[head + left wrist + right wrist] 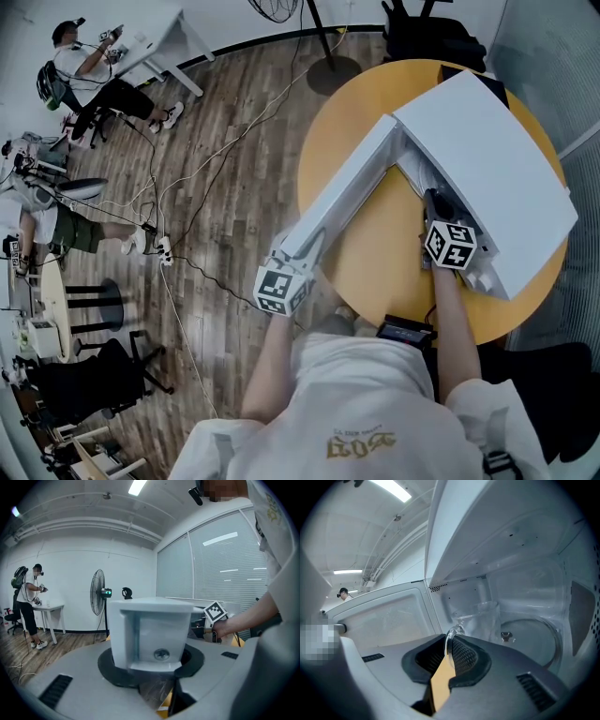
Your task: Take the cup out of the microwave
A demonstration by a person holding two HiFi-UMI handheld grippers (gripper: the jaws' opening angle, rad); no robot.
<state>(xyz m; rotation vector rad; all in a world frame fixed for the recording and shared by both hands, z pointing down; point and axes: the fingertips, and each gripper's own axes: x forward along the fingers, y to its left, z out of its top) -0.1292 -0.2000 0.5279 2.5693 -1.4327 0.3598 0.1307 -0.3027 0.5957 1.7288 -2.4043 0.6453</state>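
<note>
cup [487, 620] pinched by its handle, inside the open microwave [497, 159]

the clear glass cup is seen upright at the left edge of the turntable [536, 641], deep in the cavity and straight ahead of the right gripper [449, 651], whose jaws are closed on the handle loop [451, 637] that juts back toward it. the door [347, 197] is held swung wide by the left gripper [281, 286], clamped on its outer edge. a straight pull back along the right gripper's own line, out over the table [375, 262], is judged to be what is called for.
</note>
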